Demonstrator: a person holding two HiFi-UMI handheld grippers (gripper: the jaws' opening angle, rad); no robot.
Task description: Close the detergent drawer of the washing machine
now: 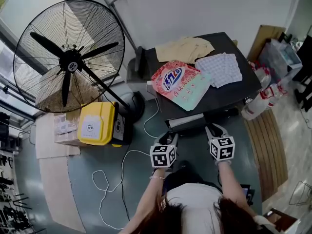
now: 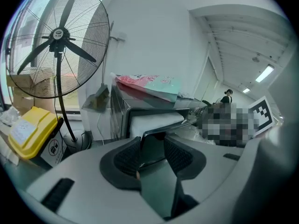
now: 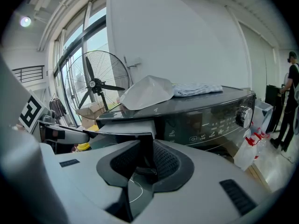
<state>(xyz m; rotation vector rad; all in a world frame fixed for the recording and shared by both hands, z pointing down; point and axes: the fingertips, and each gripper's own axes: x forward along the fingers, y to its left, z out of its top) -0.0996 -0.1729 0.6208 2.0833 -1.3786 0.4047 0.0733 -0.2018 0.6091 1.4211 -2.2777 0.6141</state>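
Note:
The dark washing machine [image 1: 229,94] has its detergent drawer [image 1: 185,119] pulled out toward me, white inside with a dark front panel [image 1: 192,126]. My left gripper [image 1: 169,136] is at the panel's left end, and in the left gripper view the panel corner [image 2: 156,136] fills the gap of the gripper [image 2: 152,150], pads against it. At the panel's right end my right gripper [image 1: 213,129] holds on; the right gripper view shows that end [image 3: 122,134] running into its gripper [image 3: 142,155]. The control panel and knob [image 3: 243,116] lie to the right.
On the machine's top lie a pink detergent bag [image 1: 180,82], a beige garment [image 1: 185,48] and a checked cloth [image 1: 222,68]. A big standing fan [image 1: 68,57] and a yellow box [image 1: 96,123] stand at the left. A white cable [image 1: 112,179] runs over the floor; a bottle [image 1: 258,101] stands right.

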